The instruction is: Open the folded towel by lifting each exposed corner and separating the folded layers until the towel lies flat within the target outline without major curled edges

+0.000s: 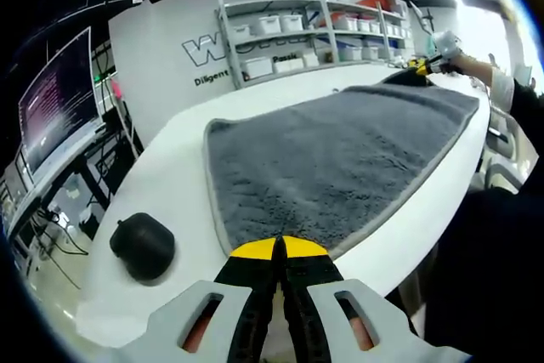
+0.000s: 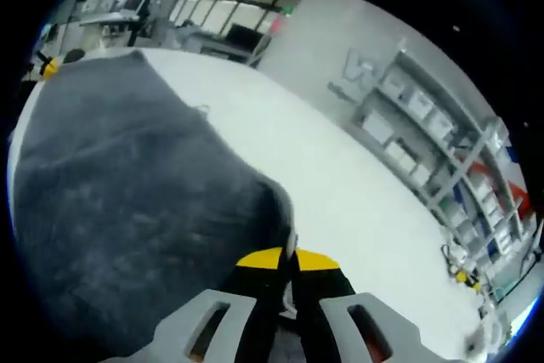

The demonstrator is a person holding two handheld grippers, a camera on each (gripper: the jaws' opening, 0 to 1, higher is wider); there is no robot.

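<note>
Grey plush microfibre, thick pile with a paler stitched border: the towel (image 1: pixel 340 155) lies spread over most of the white counter (image 1: pixel 170 184) in the left gripper view, and looks soft, light and limp, so by my reading it will drape and drag rather than hold shape; the bound edge or a corner is the sensible place to pinch. Left gripper (image 1: pixel 280 248) fingers are closed together at the towel's near hem, apparently nipping that edge. A small black rounded case (image 1: pixel 143 246) sits on the counter beside the towel, closed, contents unknown. Far across, the right gripper (image 1: pixel 422 65) sits at the opposite corner. Wall shelves (image 1: pixel 314 31) carry white lidded bins, contents not visible. Right gripper view: right gripper (image 2: pixel 287 263) fingers pressed shut on a towel corner, cloth bunched and raised slightly there. The left gripper (image 2: pixel 49 65) shows yellow at the far end. Shelves with bins line the wall.
</note>
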